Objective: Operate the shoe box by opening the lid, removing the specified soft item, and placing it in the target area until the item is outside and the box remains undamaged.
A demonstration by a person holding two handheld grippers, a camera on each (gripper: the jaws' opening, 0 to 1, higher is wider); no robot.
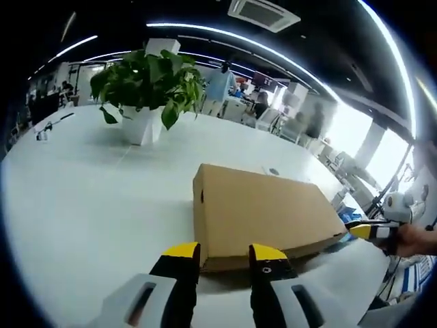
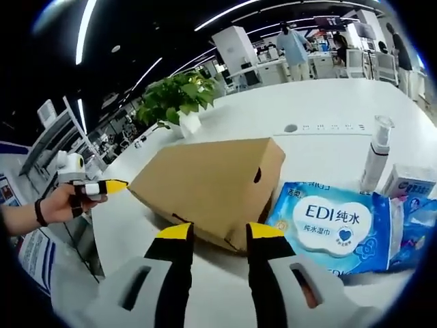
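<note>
Both the left gripper and the right gripper hover with jaws parted and nothing between them, each at a near edge of the shoe box. The box is plain brown cardboard, lid shut, lying flat on the white table. In the left gripper view its long axis runs from near left to far right, with a potted plant beyond it.

The shoe box is closed, so its contents stay hidden. Near the tabletop's far edge, the blue wipes pack is partly covered by the box corner, and its small print is unreadable.
</note>
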